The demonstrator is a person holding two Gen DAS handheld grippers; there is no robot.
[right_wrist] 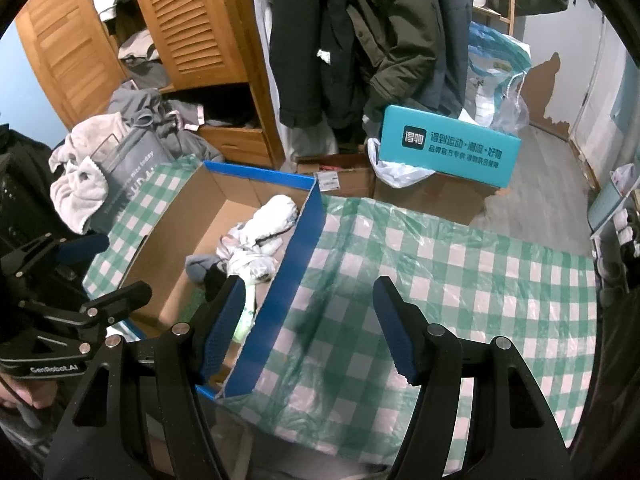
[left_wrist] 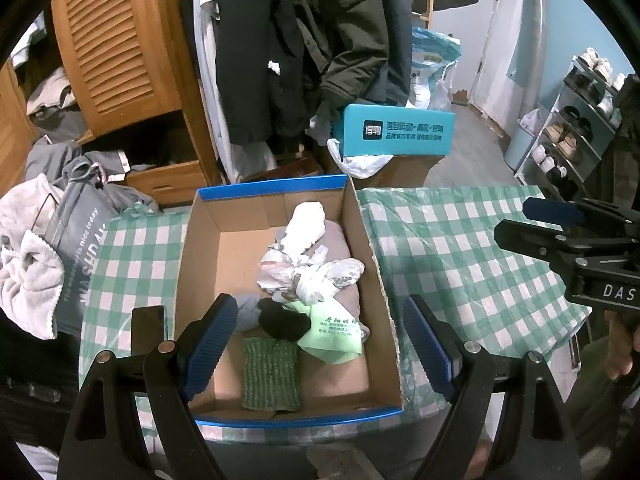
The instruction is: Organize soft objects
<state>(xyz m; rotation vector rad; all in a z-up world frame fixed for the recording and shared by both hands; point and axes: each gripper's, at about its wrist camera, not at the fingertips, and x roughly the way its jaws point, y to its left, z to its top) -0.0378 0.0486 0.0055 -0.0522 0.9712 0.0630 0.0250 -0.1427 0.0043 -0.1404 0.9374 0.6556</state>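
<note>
A blue-edged cardboard box (left_wrist: 362, 216) stands on the green checked table (left_wrist: 460, 256). In it lie a white sock roll (left_wrist: 306, 222), a crumpled patterned cloth (left_wrist: 308, 272), a black sock (left_wrist: 282, 320), a grey sock (left_wrist: 248, 312), a light green cloth (left_wrist: 334, 336) and a green knitted cloth (left_wrist: 270, 372) on a pink pad (left_wrist: 344, 372). My left gripper (left_wrist: 320, 344) is open and empty above the box's near end. My right gripper (right_wrist: 310, 328) is open and empty over the box's right wall (right_wrist: 296, 276) and the tablecloth (right_wrist: 460, 280). The right gripper also shows at the left wrist view's right edge (left_wrist: 568, 232).
A grey tote bag (left_wrist: 80, 248) with towels sits left of the table. A teal box (right_wrist: 448, 152) on cartons stands on the floor behind. Hanging coats (left_wrist: 300, 40), a wooden wardrobe (left_wrist: 116, 48) and a shoe rack (left_wrist: 576, 132) surround the table.
</note>
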